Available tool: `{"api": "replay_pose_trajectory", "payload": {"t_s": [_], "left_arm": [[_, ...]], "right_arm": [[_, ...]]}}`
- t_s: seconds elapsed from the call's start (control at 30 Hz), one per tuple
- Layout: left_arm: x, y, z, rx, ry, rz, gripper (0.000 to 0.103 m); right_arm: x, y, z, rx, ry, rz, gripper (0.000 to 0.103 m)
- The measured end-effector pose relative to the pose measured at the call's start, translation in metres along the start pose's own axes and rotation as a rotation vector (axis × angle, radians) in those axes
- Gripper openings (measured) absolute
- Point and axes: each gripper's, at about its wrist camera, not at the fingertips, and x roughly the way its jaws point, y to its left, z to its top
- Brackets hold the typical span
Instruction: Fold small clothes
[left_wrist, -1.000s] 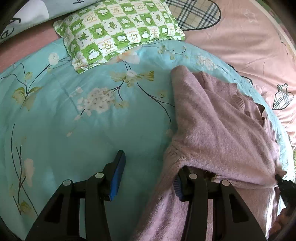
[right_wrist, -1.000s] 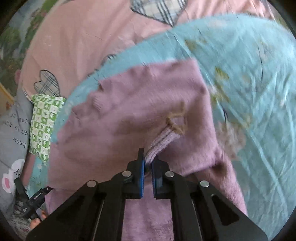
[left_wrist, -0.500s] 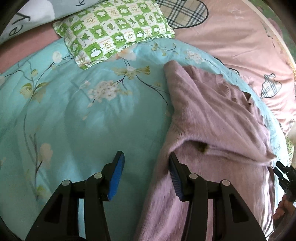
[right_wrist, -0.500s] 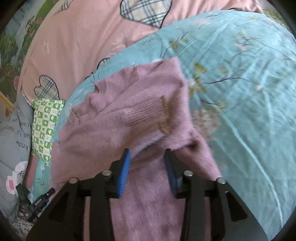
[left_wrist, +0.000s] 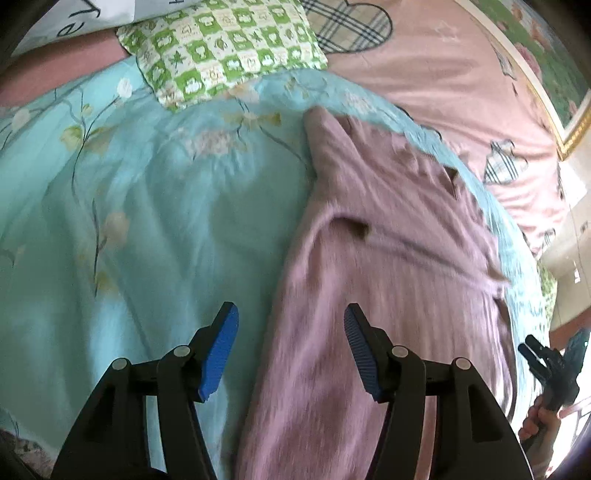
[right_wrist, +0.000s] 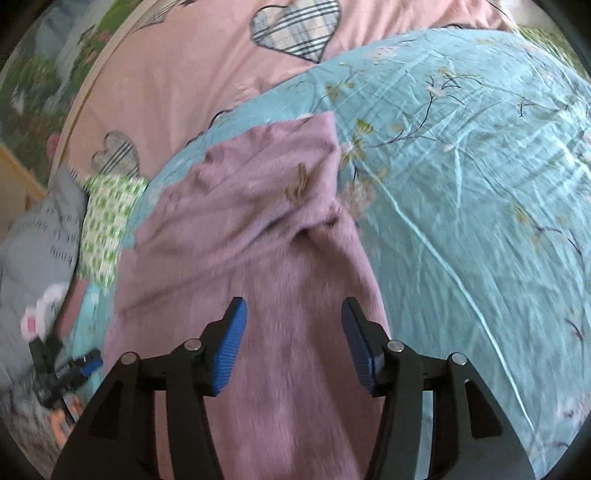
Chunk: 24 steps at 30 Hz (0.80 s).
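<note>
Sweater (left_wrist: 388, 236) lies on the teal flowered quilt (left_wrist: 147, 221) on the bed, sleeves already folded in across the body, so it's a long narrow strip now. Long axis runs away from both cameras, collar end far, hem end near and under the fingers.

Left gripper (left_wrist: 291, 350): fingers have just been opening, now roughly half spread, nothing clamped. Sweater's left edge runs up between them, but the pads aren't pressing on it (left pad over bare quilt, right pad over knit).

Right gripper (right_wrist: 293, 345): fingers have just been opening too, about half spread, empty. Both pads hang over the lower body of the sweater, right pad near its right edge.

Pose: both point steeply down and forward along the strip, side by side, each at its own side of the hem end. Neither is clearly nearer; both sit over the near part.

My read: sleeve folds done, next is likely grabbing the hem corners and carrying them toward the collar. That needs each gripper to drop onto its own edge, hem being nearest. Checked pillow (left_wrist: 225, 48) lies well beyond the collar end, out of the way.
</note>
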Motion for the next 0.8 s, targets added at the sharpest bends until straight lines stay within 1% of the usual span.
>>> {"api": "replay_pose_trajectory", "payload": {"t_s": [0.13,0.37,0.5,0.67,0.73,0.8], "left_arm": [[-0.019,0.001,-0.035,0.048,0.023,-0.019,0.062],[-0.042,0.004,-0.095,0.148,0.100,-0.049,0.062],[-0.045,0.004,-0.123,0.197,0.116,-0.044,0.062],[-0.043,0.011,-0.146,0.160,0.130,-0.062,0.062],[-0.045,0.013,-0.153,0.153,0.118,-0.082,0.064],[-0.045,0.016,-0.161,0.140,0.117,-0.117,0.067]], "right_arm": [[-0.018,-0.002,-0.030,-0.055,0.025,0.067,0.055],[-0.041,-0.015,-0.075,-0.074,0.054,0.114,0.056],[-0.058,-0.020,-0.094,-0.107,0.064,0.134,0.056],[-0.080,-0.037,-0.113,-0.117,0.077,0.142,0.056],[-0.087,-0.046,-0.117,-0.110,0.081,0.135,0.056],[-0.091,-0.053,-0.123,-0.108,0.091,0.141,0.056]]}}
